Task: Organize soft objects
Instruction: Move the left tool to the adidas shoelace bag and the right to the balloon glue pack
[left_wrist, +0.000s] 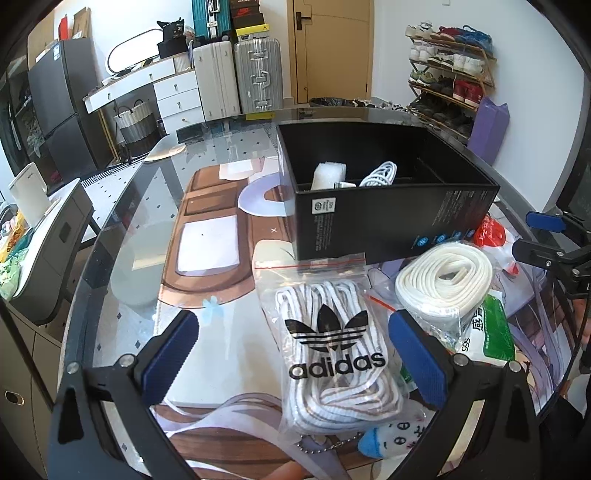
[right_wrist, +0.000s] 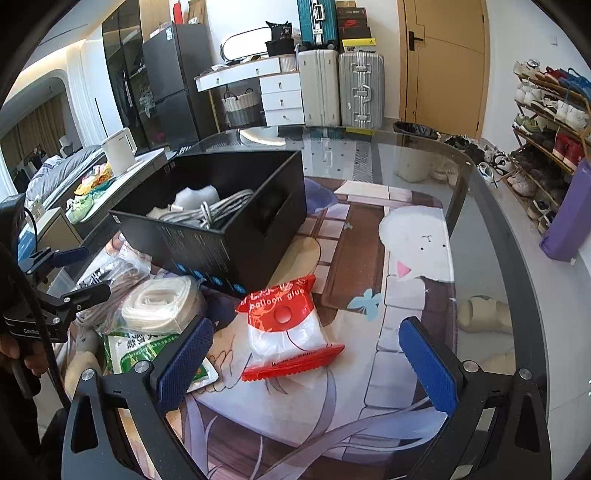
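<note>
Both grippers, left gripper (left_wrist: 291, 354) and right gripper (right_wrist: 314, 363), gape over bagged laces (left_wrist: 332, 354), glue packet (right_wrist: 291, 332).

We see a bagged bundle of white laces (left_wrist: 332, 347) lying flat before the open black box (left_wrist: 388, 221), a bagged coil of white strap (left_wrist: 443, 284) just right of it, a red-and-clear glue packet (right_wrist: 288, 328) flat nearby, and foam (left_wrist: 328, 175) and cable (left_wrist: 380, 173) inside the box.
</note>
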